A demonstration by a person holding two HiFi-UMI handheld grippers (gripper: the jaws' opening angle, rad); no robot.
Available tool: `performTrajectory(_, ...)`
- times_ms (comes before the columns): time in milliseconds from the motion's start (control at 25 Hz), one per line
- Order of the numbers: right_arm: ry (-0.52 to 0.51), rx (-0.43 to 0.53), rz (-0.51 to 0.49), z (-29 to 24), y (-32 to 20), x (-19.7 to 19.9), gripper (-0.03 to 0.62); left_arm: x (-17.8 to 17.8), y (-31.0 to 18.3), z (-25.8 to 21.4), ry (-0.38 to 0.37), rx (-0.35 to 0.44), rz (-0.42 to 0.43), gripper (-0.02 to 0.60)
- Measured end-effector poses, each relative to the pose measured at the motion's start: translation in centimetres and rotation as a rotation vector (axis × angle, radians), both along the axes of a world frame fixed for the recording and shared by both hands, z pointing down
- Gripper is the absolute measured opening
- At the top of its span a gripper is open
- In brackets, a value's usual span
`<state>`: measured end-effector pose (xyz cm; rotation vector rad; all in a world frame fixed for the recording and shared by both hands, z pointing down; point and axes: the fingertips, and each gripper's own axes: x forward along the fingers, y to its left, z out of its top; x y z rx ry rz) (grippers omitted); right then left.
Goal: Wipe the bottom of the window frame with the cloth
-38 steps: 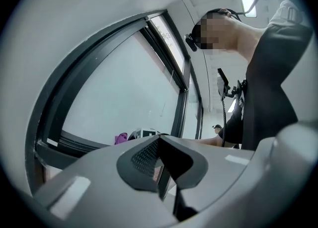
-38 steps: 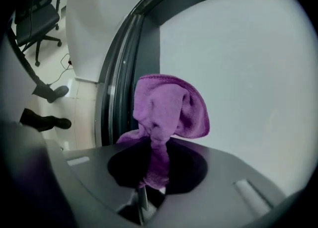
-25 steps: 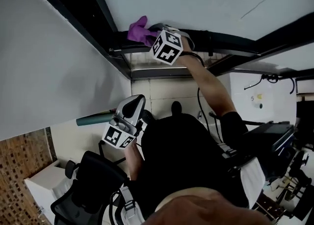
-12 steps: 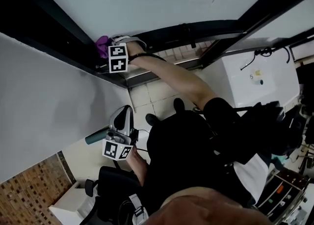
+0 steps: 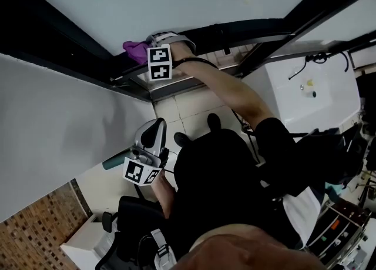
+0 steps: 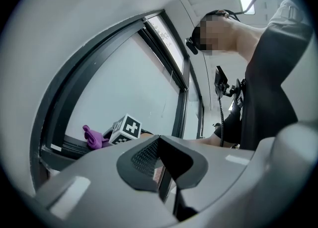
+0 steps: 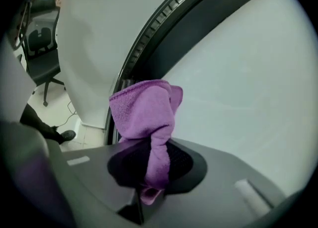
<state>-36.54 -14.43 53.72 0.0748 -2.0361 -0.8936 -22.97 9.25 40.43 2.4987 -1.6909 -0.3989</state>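
A purple cloth (image 7: 146, 117) is bunched between my right gripper's (image 7: 151, 172) jaws, which are shut on it. In the head view that right gripper (image 5: 143, 49) reaches out to the black bottom rail of the window frame (image 5: 235, 29), and the cloth (image 5: 134, 46) lies against the rail near its left corner. My left gripper (image 5: 156, 125) hangs low beside the person's body, well away from the frame. In its own view the left gripper (image 6: 161, 165) has its pads together with nothing held. Beyond it the cloth (image 6: 92, 136) shows on the rail.
A pale glass pane (image 7: 248, 73) fills the frame. A white wall panel (image 5: 53, 122) runs down the left. A black office chair (image 5: 126, 227) stands below on the tiled floor. A white unit (image 5: 305, 86) sits to the right. A teal handle (image 5: 114, 162) lies by the left gripper.
The right gripper has carried the cloth leftward along the bottom rail toward the corner, then back a little. The head view has swung. The left gripper has stayed low.
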Motion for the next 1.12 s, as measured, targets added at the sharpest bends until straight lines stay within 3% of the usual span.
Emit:
performTrajectory(280, 0.166, 0.182, 0.054, 0.5, -4.4, 7.2, 0.06, 1.5, -1.2, 0.0, -0.005, -0.008, 0.032, 0.0)
performTrajectory(680, 0.412, 0.314, 0.124, 1.3, -9.0, 14.4, 0.06, 3.3, -2.8, 0.4, 0.007, -0.013, 0.068, 0.0)
performTrajectory(840, 0.417, 0.156, 0.102, 1.3, -8.3, 15.2, 0.061, 4.1, -2.8, 0.5, 0.009, -0.013, 0.071, 0.0)
performTrajectory(960, 0.279, -0.025, 0.127, -1.6, -8.1, 15.8, 0.063, 3.9, -2.5, 0.3, 0.01, -0.006, 0.062, 0.0)
performTrajectory(1040, 0.227, -0.067, 0.175, -4.0, -9.2, 16.5, 0.063, 3.2, -2.4, 0.3, 0.013, -0.005, 0.053, 0.0)
performTrajectory(1120, 0.269, -0.041, 0.198, -4.5, -10.5, 17.1, 0.063, 2.9, -2.3, 0.5, 0.017, -0.005, 0.047, 0.0)
